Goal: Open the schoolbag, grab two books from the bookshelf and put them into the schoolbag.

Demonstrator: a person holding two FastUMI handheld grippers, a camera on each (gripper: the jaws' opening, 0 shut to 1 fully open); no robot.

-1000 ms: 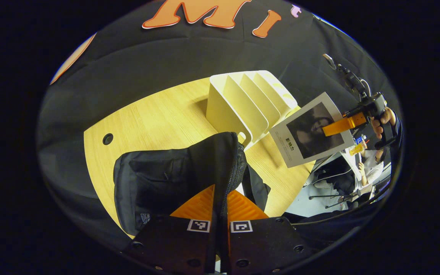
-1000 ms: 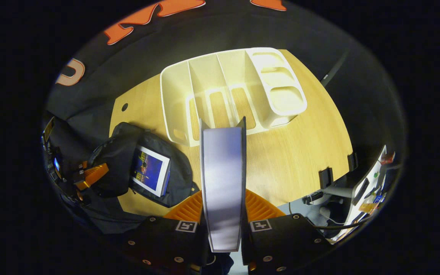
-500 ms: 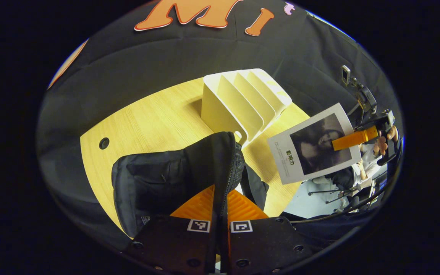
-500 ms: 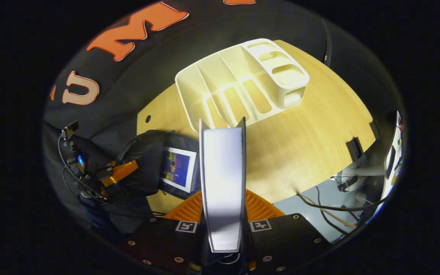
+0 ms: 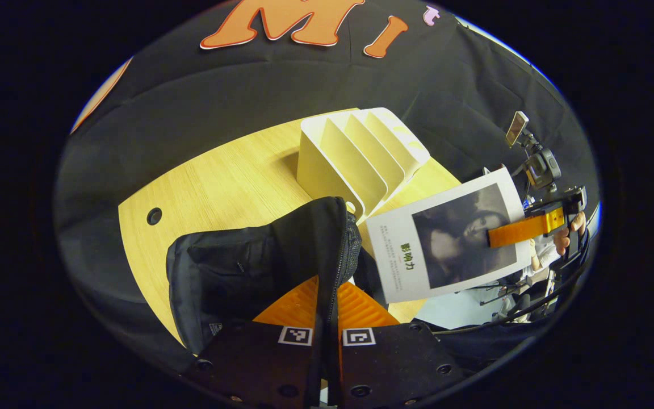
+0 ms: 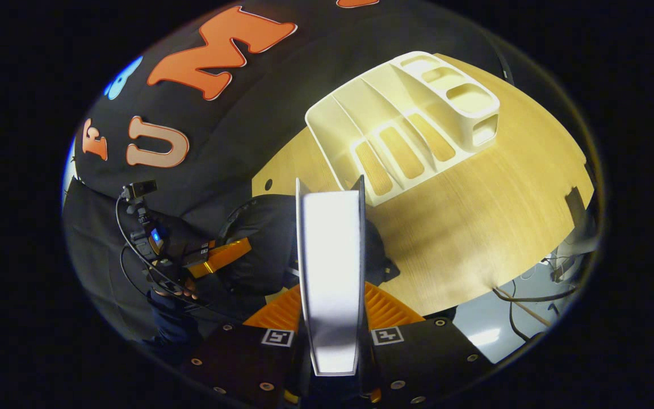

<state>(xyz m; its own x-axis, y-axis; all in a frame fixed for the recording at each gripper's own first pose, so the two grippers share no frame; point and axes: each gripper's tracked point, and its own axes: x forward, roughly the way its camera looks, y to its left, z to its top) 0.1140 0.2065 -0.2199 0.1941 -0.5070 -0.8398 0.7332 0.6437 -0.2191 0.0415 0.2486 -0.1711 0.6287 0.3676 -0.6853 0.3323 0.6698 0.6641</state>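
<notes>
Since a second ago the book has swung from the white bookshelf toward the black schoolbag. Right gripper fingers clamp the book; left gripper fingers pinch the schoolbag's zipper edge. Both bag and bookshelf sit on the light wooden table, the booth's black cloth wall behind.

Black gripper bodies, round screws, square black-white markers; dark sleeve.
</notes>
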